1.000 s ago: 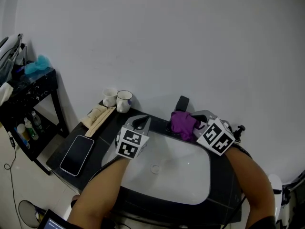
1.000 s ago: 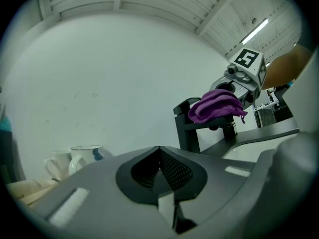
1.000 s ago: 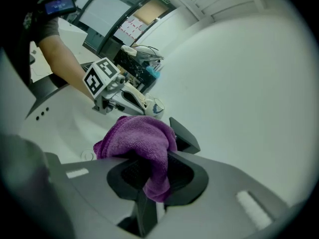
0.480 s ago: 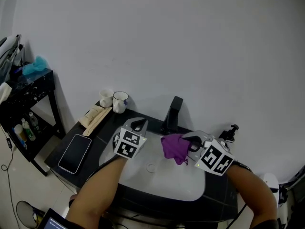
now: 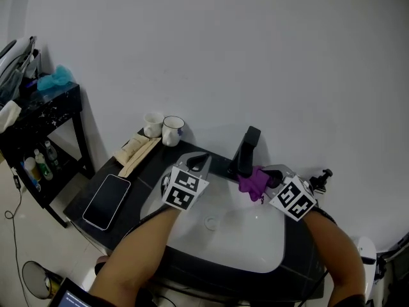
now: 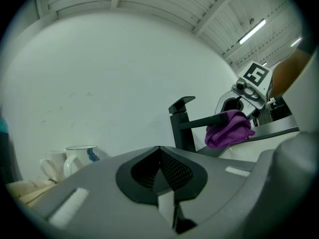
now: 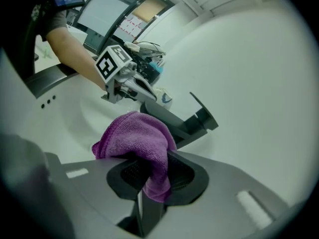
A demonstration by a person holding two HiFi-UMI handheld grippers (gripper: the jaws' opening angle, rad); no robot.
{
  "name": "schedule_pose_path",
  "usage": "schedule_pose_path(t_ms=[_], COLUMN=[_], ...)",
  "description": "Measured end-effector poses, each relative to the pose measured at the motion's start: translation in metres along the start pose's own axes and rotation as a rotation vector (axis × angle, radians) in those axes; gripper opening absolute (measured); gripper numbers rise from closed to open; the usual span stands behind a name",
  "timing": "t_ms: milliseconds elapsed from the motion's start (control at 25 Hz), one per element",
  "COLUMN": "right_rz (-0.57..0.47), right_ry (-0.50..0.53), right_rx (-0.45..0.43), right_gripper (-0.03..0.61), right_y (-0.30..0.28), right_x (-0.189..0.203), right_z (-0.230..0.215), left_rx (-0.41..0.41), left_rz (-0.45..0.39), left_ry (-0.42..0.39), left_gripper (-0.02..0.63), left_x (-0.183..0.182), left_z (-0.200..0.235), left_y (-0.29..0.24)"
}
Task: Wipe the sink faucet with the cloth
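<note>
Left gripper (image 5: 199, 161) fingers together and empty, right gripper (image 5: 273, 175) fingers clamped, both held forward

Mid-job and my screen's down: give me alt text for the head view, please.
The right tool holds a purple cloth at the spout of the black faucet over a white sink. The left tool, shut and empty, hovers by the sink's left rim; a phone and two mugs sit on the dark counter.
</note>
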State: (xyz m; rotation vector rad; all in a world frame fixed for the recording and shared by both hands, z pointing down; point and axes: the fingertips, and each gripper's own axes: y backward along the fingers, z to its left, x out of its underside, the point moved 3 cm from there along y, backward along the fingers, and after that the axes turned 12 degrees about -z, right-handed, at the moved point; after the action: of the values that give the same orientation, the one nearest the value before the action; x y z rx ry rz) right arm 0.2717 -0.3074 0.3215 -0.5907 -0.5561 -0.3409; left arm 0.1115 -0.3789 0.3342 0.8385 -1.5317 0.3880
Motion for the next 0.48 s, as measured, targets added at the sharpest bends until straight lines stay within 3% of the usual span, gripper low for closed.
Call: schedule_pose_path(t_ms=[280,480], right_rz=[-0.031,-0.025], right_ry=[-0.094,-0.133], right_rx=[0.072,0.065], right_gripper=[0.078,0.078], right_y=[-0.026,-0.043], right_x=[0.013,0.018], right_z=[-0.024,-0.029], left_rx=[0.011,0.003], left_rz=[-0.016,-0.021], left_ry=[0.000,0.010], left_gripper=[0.017,0.017], left_x=[-0.003,-0.004], left_z=[-0.001,0.001], left_y=[-0.002,-0.002])
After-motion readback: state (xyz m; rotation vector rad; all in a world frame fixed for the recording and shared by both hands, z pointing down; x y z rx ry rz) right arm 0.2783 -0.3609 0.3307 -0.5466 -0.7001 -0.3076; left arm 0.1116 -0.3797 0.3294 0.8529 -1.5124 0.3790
